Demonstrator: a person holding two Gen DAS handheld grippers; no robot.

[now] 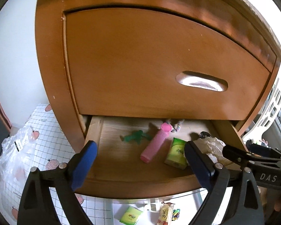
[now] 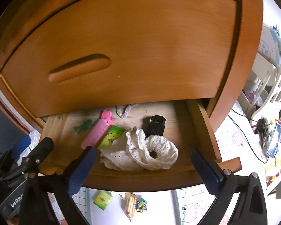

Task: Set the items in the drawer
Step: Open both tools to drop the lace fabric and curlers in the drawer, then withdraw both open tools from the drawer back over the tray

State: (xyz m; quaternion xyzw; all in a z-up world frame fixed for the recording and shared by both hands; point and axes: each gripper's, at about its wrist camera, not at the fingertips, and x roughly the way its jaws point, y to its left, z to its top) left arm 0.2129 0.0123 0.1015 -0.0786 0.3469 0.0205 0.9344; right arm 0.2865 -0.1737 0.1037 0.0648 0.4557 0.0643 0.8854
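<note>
Now both grippers hang over the open drawer (image 2: 202, 123) with jaws spread wide and nothing between the pads. The left gripper (image 1: 140, 161) frames a pink tube (image 1: 154, 143) and a green pack (image 1: 176, 152); the right gripper (image 2: 144, 170) frames a white lace cloth (image 2: 140, 153), which lies near the front rim. Further back are a green toy (image 2: 83, 126), a black clip (image 2: 155, 125) and a pastel hair tie (image 2: 124, 110). By my judgement these 6 are placed, and the coming move turns on what lies below the drawer front: another green pack (image 2: 102, 199), a snack packet (image 2: 131, 205) and a small bright bundle (image 2: 141, 206) on the floor. They lie under and nearer than the jaws, the packet's long axis roughly front to back. The drawer front stands in the way, so either hand must draw back first.
</note>
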